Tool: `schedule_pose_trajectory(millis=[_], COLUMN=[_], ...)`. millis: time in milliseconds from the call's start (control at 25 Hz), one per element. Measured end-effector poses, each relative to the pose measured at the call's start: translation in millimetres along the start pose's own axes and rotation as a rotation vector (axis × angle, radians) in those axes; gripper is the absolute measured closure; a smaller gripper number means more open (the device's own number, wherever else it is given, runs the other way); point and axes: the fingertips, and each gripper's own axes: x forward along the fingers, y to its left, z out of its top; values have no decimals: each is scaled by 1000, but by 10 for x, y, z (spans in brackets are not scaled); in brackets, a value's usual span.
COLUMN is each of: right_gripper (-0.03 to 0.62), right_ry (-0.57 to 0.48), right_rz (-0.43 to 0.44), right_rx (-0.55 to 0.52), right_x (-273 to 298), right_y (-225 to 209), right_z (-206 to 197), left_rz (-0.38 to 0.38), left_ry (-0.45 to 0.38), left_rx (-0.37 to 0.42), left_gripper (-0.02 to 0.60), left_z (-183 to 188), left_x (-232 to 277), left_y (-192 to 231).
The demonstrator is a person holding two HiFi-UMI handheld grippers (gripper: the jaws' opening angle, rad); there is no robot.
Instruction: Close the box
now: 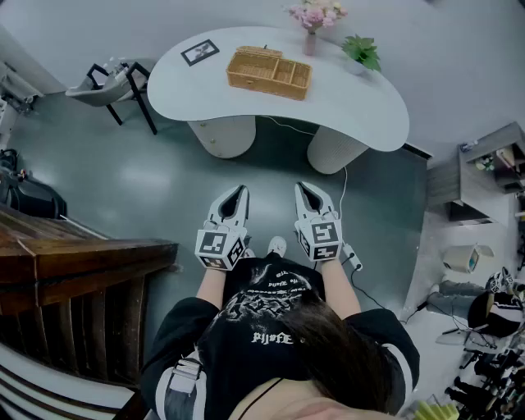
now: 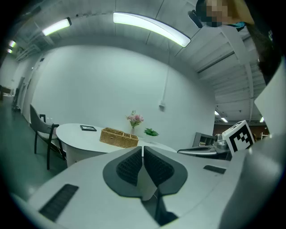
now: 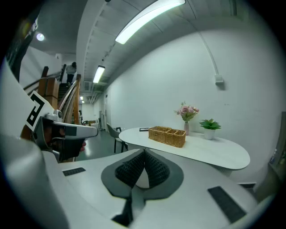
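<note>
A woven wicker box (image 1: 269, 72) stands on the white curved table (image 1: 361, 107) ahead of me, with its lid raised along the back edge and compartments showing inside. It also shows far off as the box (image 2: 118, 137) in the left gripper view and the box (image 3: 167, 135) in the right gripper view. My left gripper (image 1: 236, 195) and right gripper (image 1: 308, 192) hang side by side over the grey floor, well short of the table. Both are shut with nothing between the jaws, as with the left gripper (image 2: 143, 147) and right gripper (image 3: 144, 152) in their own views.
On the table stand a pink flower vase (image 1: 311, 18), a small potted plant (image 1: 361, 51) and a dark framed picture (image 1: 200, 52). A chair (image 1: 115, 86) sits left of the table. A wooden stair rail (image 1: 74, 262) is at my left, cluttered gear (image 1: 484, 303) at my right.
</note>
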Motion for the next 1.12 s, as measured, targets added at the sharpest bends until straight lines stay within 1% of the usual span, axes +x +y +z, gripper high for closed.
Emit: schedule_pose_trajectory(millis=[160,280,480,680,800,1000,1120], right_gripper=[569,569,569,569,569,569,569], right_ry=[-12,-17,-15,-16,-14,-5,-2], right_rz=[15,9,19,32,40,49,36], right_rx=[-5,4,18,37,33,19,21], right_x=[43,64,95,123,170,332,460], right_y=[3,-84,-275,-385,-411,-433,-500], right_z=[-21,-31,-89,-144,-132,-97,-41], left_rz=[4,18,49,76,77,77,68], left_ry=[-11,-23,-31,-8,-5,-14,-7], left_rx=[9,12,-11,-20,-16,-11,-16], left_gripper=[549,549,549,549,549,549,549], left_z=[-13,0,-68,-197,-194,-115,-72], left_x=[37,99,174,220,276,431,579], left_y=[6,-17,-30,-63,-72,58,174])
